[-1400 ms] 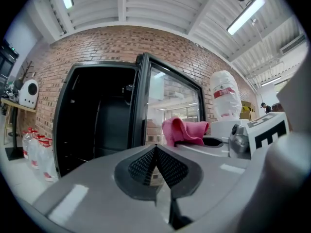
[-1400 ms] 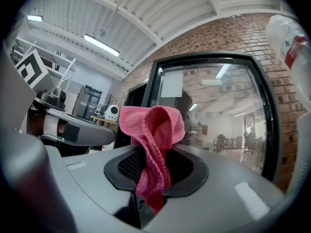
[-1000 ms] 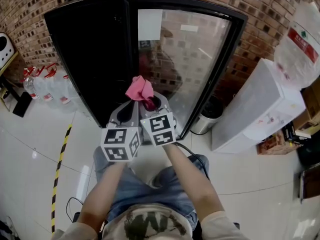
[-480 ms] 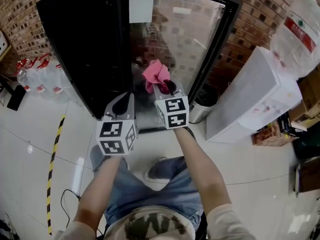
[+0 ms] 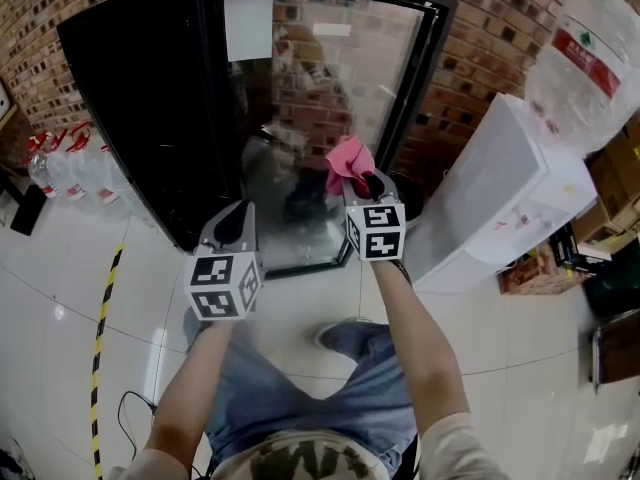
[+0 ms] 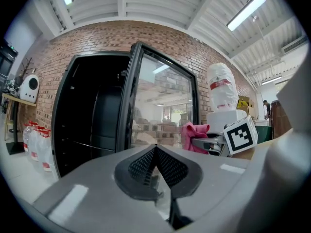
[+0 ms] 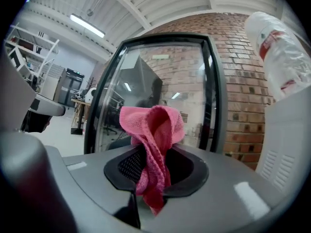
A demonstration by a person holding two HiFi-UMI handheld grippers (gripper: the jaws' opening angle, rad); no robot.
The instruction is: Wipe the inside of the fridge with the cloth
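The black fridge [image 5: 130, 98] stands open, with its glass door [image 5: 320, 118] swung out to the right of the dark inside. My right gripper [image 5: 360, 181] is shut on a pink cloth [image 5: 347, 160] and is held up in front of the door's right edge. In the right gripper view the cloth [image 7: 153, 130] is bunched between the jaws of that gripper [image 7: 151, 171], with the glass door [image 7: 160, 91] behind it. My left gripper [image 5: 238, 220] is lower and to the left, shut with nothing in it [image 6: 155, 152]. Its view faces the fridge opening [image 6: 92, 120].
A white water dispenser [image 5: 510, 198] with a large bottle [image 5: 590, 58] on top stands right of the door. A dark bin [image 5: 422, 208] sits between them. Several water bottles [image 5: 60, 163] stand on the floor at left, near yellow-black tape [image 5: 105, 318]. A brick wall is behind.
My right gripper has carried the pink cloth to the right, away from the left gripper and across the glass door. The left gripper has barely moved.
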